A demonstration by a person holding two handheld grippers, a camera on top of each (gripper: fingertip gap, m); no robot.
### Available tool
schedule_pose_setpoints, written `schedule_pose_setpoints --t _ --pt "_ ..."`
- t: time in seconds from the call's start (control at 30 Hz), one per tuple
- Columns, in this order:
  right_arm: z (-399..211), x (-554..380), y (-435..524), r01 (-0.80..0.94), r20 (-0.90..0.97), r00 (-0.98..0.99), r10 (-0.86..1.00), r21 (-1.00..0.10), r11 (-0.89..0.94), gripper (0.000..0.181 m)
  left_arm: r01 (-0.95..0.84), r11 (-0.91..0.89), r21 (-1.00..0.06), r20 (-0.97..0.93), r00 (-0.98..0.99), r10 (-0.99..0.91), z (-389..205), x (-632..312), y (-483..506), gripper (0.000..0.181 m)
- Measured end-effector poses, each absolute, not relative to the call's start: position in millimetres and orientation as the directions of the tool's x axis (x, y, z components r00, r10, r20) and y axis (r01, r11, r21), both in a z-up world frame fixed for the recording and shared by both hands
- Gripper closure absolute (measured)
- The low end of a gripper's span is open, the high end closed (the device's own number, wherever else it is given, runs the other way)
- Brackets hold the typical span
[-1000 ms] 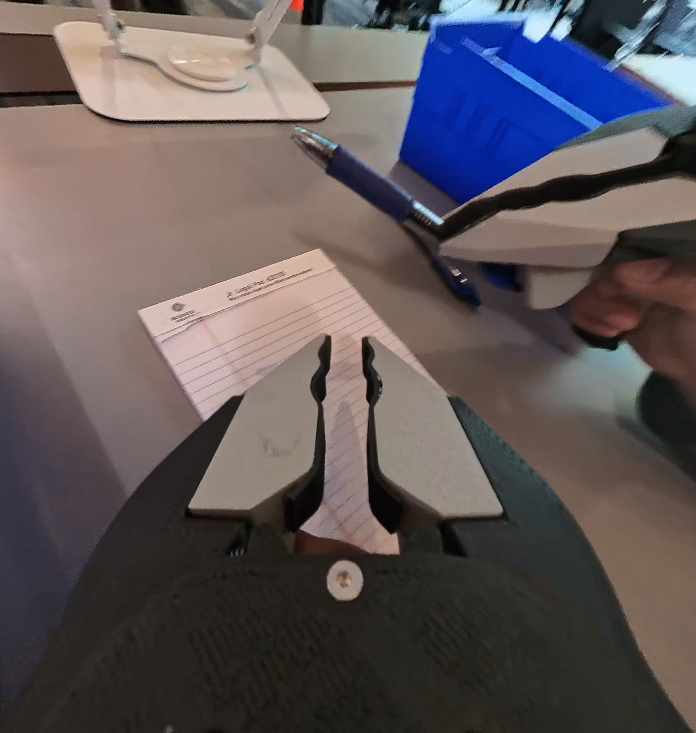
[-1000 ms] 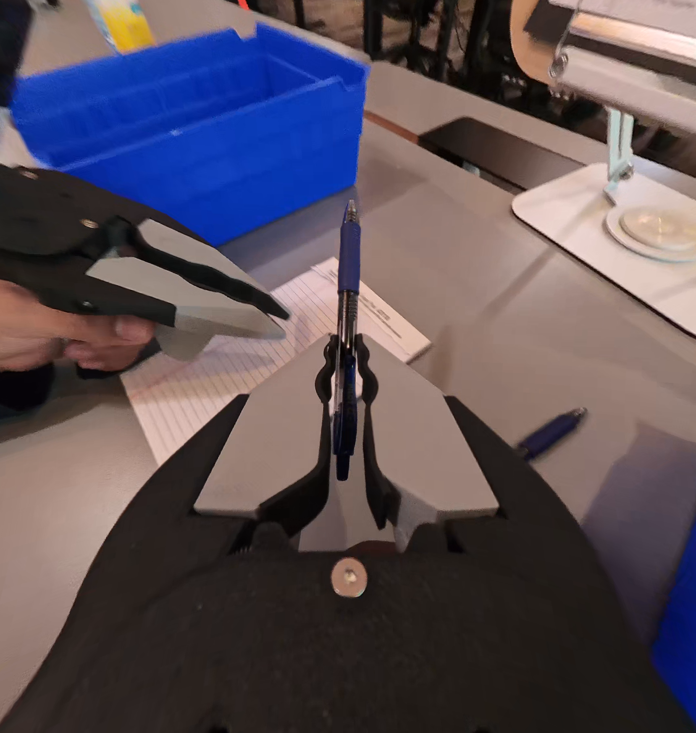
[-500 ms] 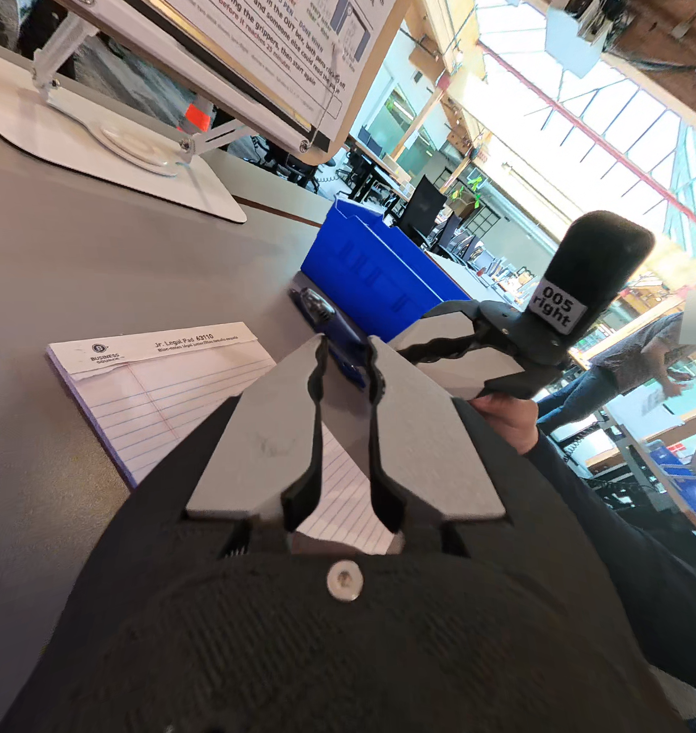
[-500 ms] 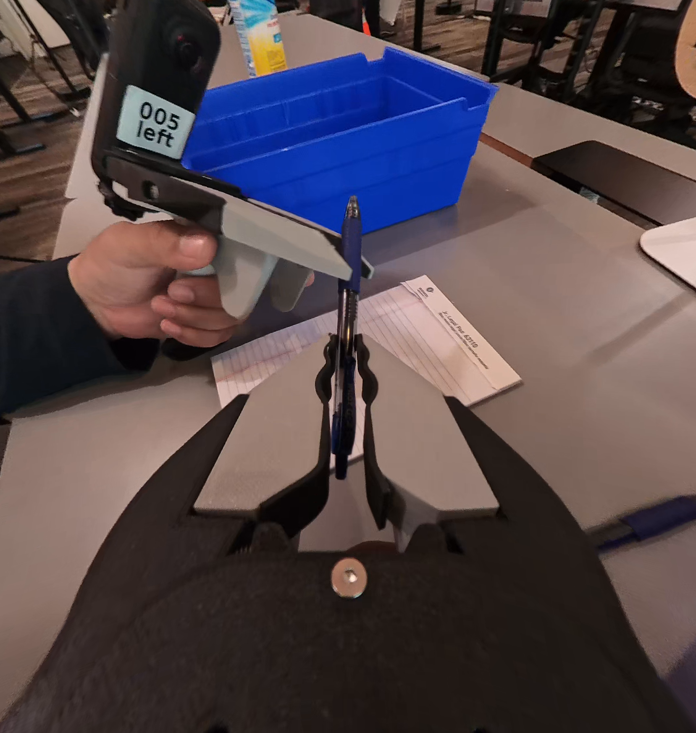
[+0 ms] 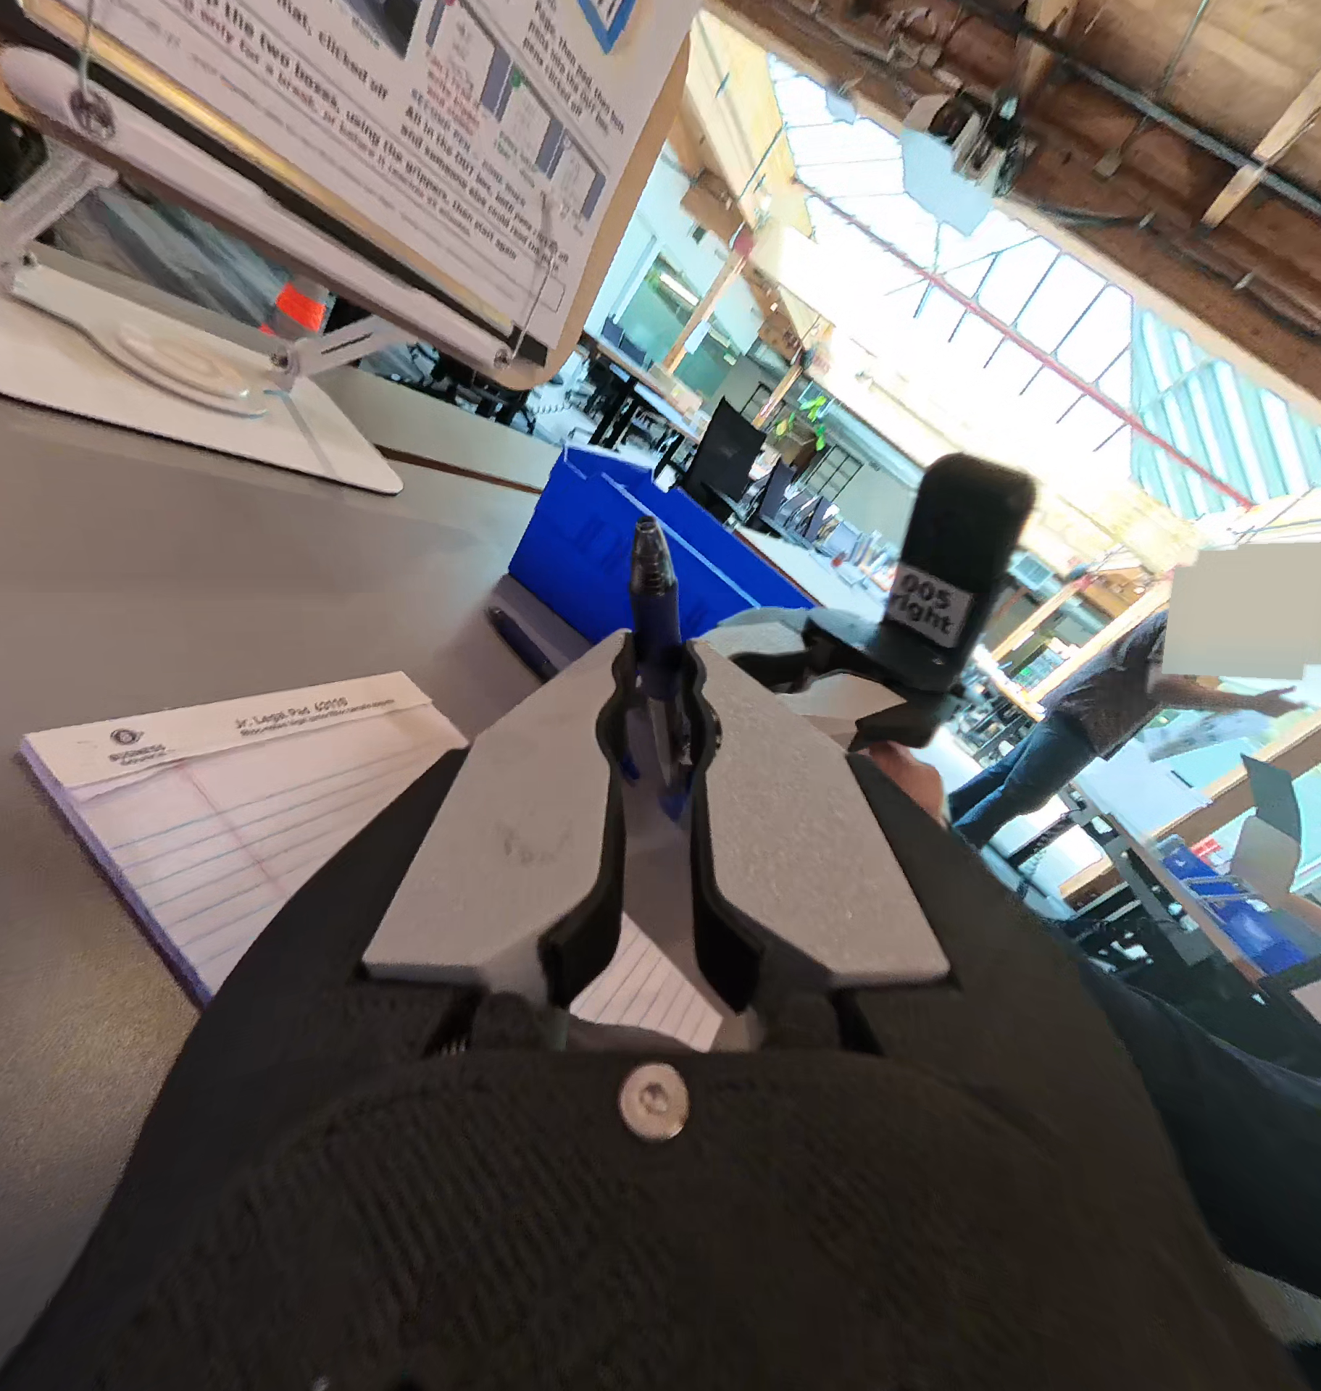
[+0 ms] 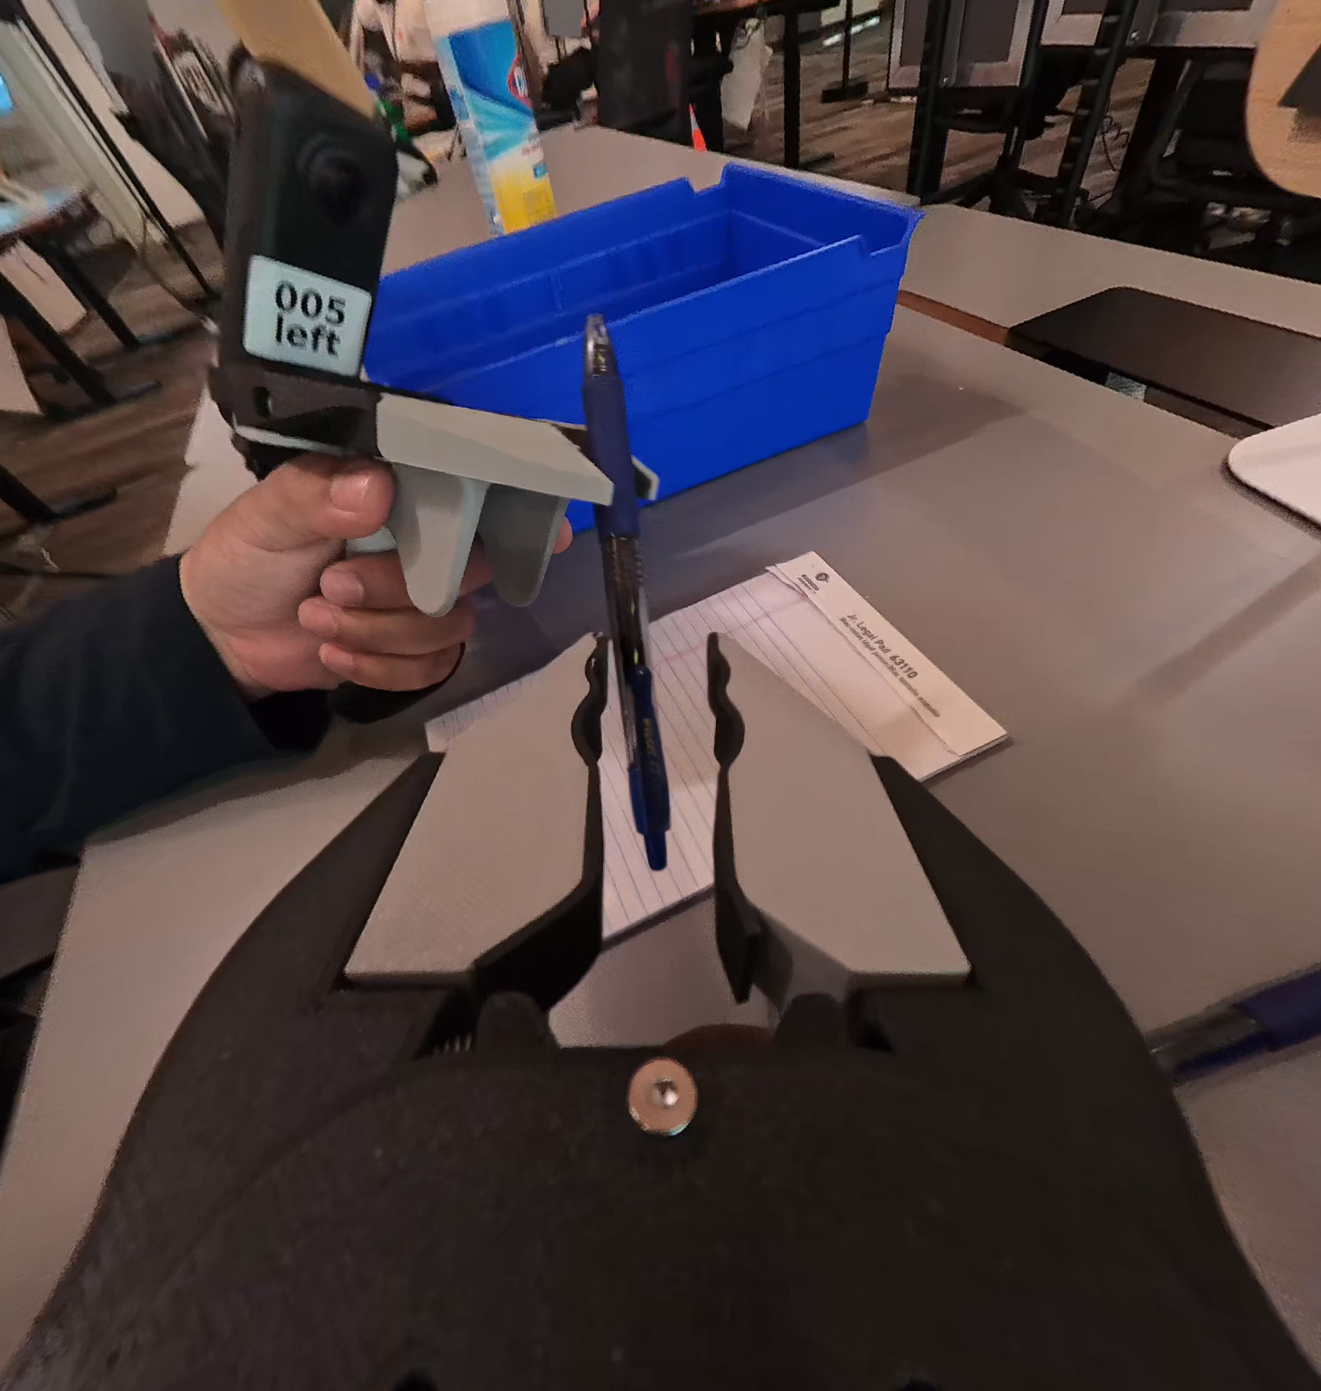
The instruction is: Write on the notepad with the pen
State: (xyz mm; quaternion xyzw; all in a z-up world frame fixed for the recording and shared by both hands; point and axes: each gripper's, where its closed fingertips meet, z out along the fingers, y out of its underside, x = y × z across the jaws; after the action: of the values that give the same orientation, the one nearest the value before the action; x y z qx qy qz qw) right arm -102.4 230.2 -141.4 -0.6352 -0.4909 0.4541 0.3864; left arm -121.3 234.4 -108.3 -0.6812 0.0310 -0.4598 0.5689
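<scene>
A blue pen (image 5: 653,595) is clamped in my left gripper (image 5: 657,655), its point sticking out past the fingertips. In the right wrist view the left gripper (image 6: 612,474) grips the pen (image 6: 604,421) by its blue grip section, held nearly upright above the table. My right gripper (image 6: 653,643) is open; the pen's lower end hangs between its spread jaws, close to the left finger. The lined notepad (image 6: 815,662) lies flat on the grey table below both grippers; it also shows in the left wrist view (image 5: 213,798). The right gripper (image 5: 793,662) sits just behind the pen there.
A blue bin (image 6: 717,361) stands behind the notepad. A second blue pen (image 6: 1259,1016) lies on the table at the right. A white stand base (image 5: 153,361) with a tilted board sits at the far left. A cleaner bottle (image 6: 491,113) stands beyond the bin.
The left gripper has shut on the pen. The right gripper, shut on the pen before, has opened and let it go. Both grippers have lifted a little.
</scene>
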Motion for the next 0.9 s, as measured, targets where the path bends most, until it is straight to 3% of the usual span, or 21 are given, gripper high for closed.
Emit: schedule_pose_setpoints --t 0.2,0.37,0.5,0.67,0.9 --pt "-101 -93 218 0.070 -0.528 -0.164 0.833 -0.849 -0.524 0.143 0.587 -0.102 -0.803 0.485 0.545 -0.684 -56 -140 213 0.172" --pt "-89 -92 208 0.030 -0.543 -0.267 0.796 -0.830 -0.556 0.139 0.653 0.000 -0.758 0.460 0.533 -0.710 -38 -155 203 0.172" --pt "-90 -108 184 0.053 -0.524 -0.324 0.788 -0.842 -0.538 0.139 0.662 0.006 -0.750 0.451 0.518 -0.727 -35 -151 201 0.172" --pt "-62 -107 194 -0.144 -0.519 -0.330 0.789 -0.798 -0.585 0.150 0.642 -0.020 -0.767 0.439 0.501 -0.746 -38 -138 201 0.171" --pt "-62 -95 219 -0.217 -0.576 -0.290 0.764 -0.738 -0.639 0.162 0.582 -0.097 -0.807 0.448 0.497 -0.743 -53 -119 207 0.172"
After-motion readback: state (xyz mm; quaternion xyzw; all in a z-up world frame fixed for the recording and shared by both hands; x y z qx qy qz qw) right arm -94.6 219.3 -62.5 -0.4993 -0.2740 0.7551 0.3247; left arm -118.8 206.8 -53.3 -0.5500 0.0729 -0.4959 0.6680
